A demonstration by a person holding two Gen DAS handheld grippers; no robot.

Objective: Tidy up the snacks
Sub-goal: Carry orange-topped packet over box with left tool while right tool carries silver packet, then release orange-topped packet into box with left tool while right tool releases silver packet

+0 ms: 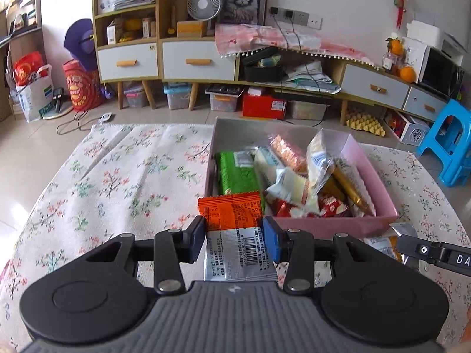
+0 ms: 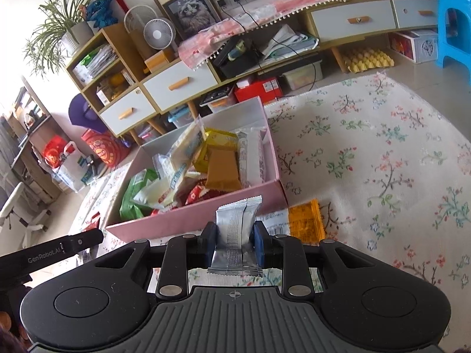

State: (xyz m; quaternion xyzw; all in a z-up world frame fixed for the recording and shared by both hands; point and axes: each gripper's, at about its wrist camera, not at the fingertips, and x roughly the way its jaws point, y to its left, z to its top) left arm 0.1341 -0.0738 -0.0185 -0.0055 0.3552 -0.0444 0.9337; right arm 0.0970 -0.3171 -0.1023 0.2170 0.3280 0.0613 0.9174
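Note:
A pink box holding several snack packets stands on the floral tablecloth. My left gripper is shut on an orange and silver snack packet, held just in front of the box's near left corner. My right gripper is shut on a silver snack packet, upright between the pads, in front of the box's near wall. An orange packet lies flat on the cloth beside the right gripper's tip. The right gripper's finger shows at the right edge of the left wrist view.
The floral tablecloth covers the table around the box. Beyond the table edge are a low cabinet with drawers, storage bins on the floor and a blue stool. The left gripper's arm shows at the left of the right wrist view.

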